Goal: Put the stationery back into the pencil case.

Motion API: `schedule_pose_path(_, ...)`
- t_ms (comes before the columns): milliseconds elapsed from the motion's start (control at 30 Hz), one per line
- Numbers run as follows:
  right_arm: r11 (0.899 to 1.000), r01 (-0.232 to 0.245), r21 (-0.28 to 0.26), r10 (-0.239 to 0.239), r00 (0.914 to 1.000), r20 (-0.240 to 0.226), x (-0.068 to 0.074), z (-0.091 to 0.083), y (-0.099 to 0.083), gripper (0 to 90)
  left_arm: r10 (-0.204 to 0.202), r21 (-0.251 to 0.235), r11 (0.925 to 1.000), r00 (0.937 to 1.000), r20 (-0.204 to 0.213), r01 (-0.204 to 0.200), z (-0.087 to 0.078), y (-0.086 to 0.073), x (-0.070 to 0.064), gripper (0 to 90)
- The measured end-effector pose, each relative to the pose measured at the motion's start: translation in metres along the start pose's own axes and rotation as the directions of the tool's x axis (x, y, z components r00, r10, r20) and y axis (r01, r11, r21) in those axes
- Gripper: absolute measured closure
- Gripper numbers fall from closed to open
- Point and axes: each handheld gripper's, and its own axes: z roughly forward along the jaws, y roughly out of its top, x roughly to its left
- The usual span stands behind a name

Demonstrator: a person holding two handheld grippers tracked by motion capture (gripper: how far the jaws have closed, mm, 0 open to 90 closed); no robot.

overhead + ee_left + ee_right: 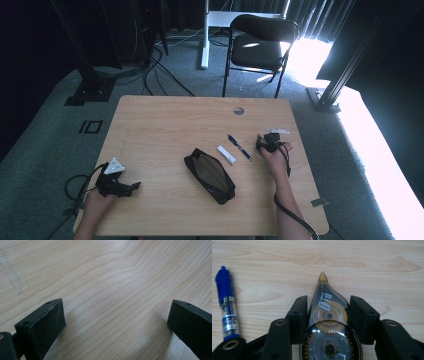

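The right gripper (328, 307) pinches a correction tape dispenser (328, 325) between its fingers (298, 315), low over the right side of the surface (165, 120), just right of the blue pen (240, 147). To do this well, keep the squeeze steady on its wide body and carry it level toward the open pencil case (210, 175). The left gripper (115, 315) rests at the near left, fingers spread, holding nothing

Daylight glare blows out floor (380, 165) right; background dim; close-ups sharp.
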Motion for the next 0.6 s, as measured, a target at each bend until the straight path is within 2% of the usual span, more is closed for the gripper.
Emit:
schedule_pose_path(133, 1.000, 0.011, 0.009, -0.011, 0.9999, -0.008, -0.002, -0.003, -0.001, 50.2, 0.000, 0.000, 1.0000, 1.0000, 0.000, 0.000, 0.000, 0.000, 0.000, 1.6)
schedule_pose_path(333, 1.000, -0.006, 0.002, 0.006, 0.9998, -0.018, -0.004, -0.010, -0.001, 50.3, 0.000, 0.001, 1.0000, 1.0000, 0.000, 0.000, 0.000, 0.000, 0.000, 1.6)
schedule_pose_path(600, 1.000, -0.016, -0.013, 0.015, 0.9992, -0.037, -0.004, -0.036, 0.005, 50.5, 0.000, 0.001, 1.0000, 1.0000, 0.000, 0.000, 0.000, 0.000, 0.000, 1.6)
